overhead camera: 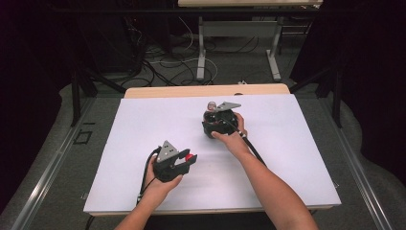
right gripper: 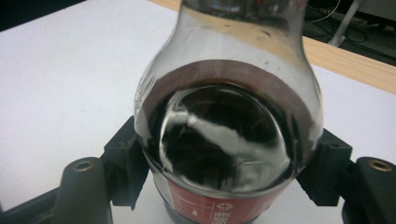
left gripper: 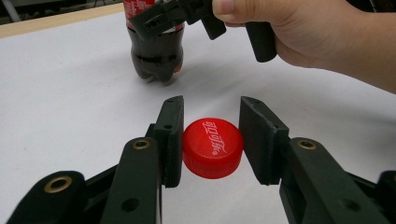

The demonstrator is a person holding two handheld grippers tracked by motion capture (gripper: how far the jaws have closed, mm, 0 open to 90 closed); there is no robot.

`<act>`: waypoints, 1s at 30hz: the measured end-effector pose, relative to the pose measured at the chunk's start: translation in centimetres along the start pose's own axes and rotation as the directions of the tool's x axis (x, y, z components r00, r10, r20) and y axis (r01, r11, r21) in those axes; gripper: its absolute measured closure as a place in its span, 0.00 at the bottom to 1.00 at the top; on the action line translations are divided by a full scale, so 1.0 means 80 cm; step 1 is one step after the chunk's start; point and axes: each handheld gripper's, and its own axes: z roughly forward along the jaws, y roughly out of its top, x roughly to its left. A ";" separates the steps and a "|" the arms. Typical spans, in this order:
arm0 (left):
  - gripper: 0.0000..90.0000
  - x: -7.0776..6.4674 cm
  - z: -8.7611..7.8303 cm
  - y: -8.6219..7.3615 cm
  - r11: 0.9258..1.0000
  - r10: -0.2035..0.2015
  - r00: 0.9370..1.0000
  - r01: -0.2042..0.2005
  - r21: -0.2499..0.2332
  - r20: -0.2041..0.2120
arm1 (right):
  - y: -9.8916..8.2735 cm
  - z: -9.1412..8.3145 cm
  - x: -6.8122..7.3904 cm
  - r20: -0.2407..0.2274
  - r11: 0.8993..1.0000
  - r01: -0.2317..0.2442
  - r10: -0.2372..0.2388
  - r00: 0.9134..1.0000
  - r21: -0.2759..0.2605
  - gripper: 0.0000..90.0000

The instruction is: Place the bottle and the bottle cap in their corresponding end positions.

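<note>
While left gripper (left gripper: 211, 140) clamps red cap (left gripper: 213, 147) between fingers (left gripper: 171, 135) near surface's front edge, right gripper (right gripper: 224, 172) is closed on cola bottle (right gripper: 224, 126) toward far edge, right of middle. Bottle open, part full of dark liquid: fairly heavy, sloshy, smooth clear plastic likely slippery, walls give under squeeze. Best hold at labelled waist, kept upright. Cap light, stiff, ribbed rim grips well; hold by sides.

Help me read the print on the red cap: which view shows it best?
The left gripper view: the red cap sits close up between the left tongs, white lettering facing the camera. In the high view it is a small red dot.
</note>
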 end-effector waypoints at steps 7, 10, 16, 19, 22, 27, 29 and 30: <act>0.69 0.002 0.006 -0.003 1.000 0.004 1.000 -0.004 0.009 0.002 | -0.005 0.007 0.005 -0.002 1.000 0.009 -0.009 1.000 0.023 0.32; 0.68 -0.002 0.015 -0.004 1.000 0.002 0.999 -0.003 0.007 0.036 | -0.007 0.007 0.006 -0.008 0.999 0.036 -0.036 0.999 0.017 0.32; 0.68 -0.013 0.048 -0.009 0.998 0.045 0.997 -0.048 0.041 0.064 | -0.008 0.006 0.006 -0.005 0.999 0.022 -0.022 1.000 0.024 0.31; 0.68 -0.017 0.069 -0.014 0.997 0.039 0.996 -0.045 0.066 0.083 | -0.008 0.005 0.006 -0.006 0.999 0.019 -0.019 1.000 0.026 0.31; 0.68 -0.019 0.089 -0.018 0.995 0.046 0.996 -0.053 0.088 0.082 | -0.009 0.005 0.005 -0.008 0.999 0.022 -0.022 1.000 0.023 0.30; 0.68 -0.019 0.110 -0.022 0.991 0.053 0.995 -0.062 0.118 0.079 | -0.012 0.003 0.003 -0.023 1.000 0.003 -0.002 1.000 0.022 0.28; 0.68 -0.018 0.112 -0.021 0.990 0.044 0.996 -0.054 0.128 0.078 | -0.014 0.002 0.001 -0.030 1.000 -0.001 0.002 1.000 0.012 0.25; 0.68 -0.017 0.112 -0.021 0.991 0.042 0.996 -0.051 0.122 0.076 | -0.015 0.000 0.001 -0.029 1.000 -0.003 0.003 1.000 0.011 0.24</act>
